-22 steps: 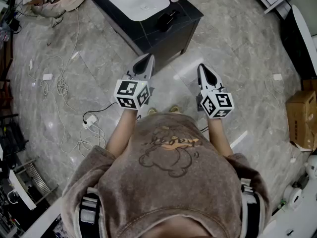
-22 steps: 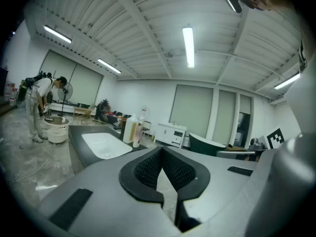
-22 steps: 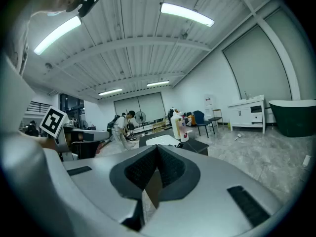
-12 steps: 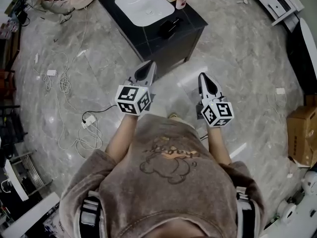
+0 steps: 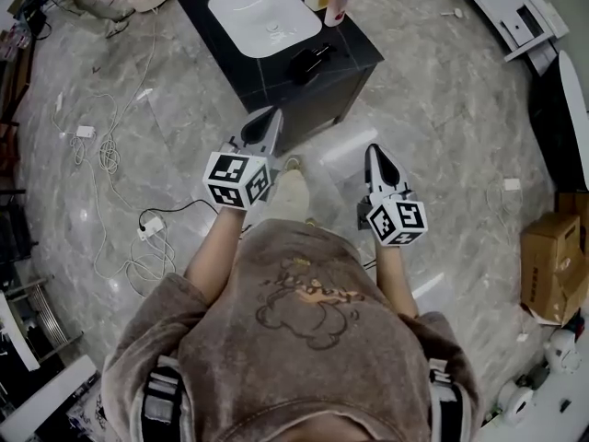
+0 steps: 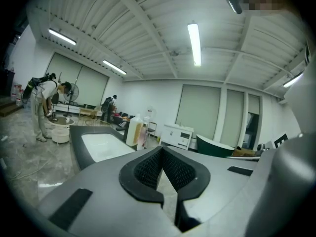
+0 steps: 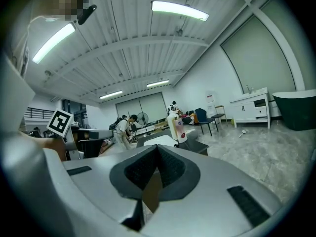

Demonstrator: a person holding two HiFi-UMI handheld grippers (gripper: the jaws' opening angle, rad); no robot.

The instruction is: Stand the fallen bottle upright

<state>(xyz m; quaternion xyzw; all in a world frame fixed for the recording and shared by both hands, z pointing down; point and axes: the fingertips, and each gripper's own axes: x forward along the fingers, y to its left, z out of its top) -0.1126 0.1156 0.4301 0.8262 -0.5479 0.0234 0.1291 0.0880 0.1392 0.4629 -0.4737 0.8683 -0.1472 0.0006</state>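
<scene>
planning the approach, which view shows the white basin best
Head view: the white basin shows nearly whole from above, rim and drain. The left gripper view gives it at a low slant, the right gripper view only a pale sliver.

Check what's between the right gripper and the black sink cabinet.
Nothing stands there. In the head view, only bare floor separates the right gripper from the cabinet.

Glossy marble floor point(image 5: 442, 109), matt blk counter point(image 5: 267, 76)
</scene>
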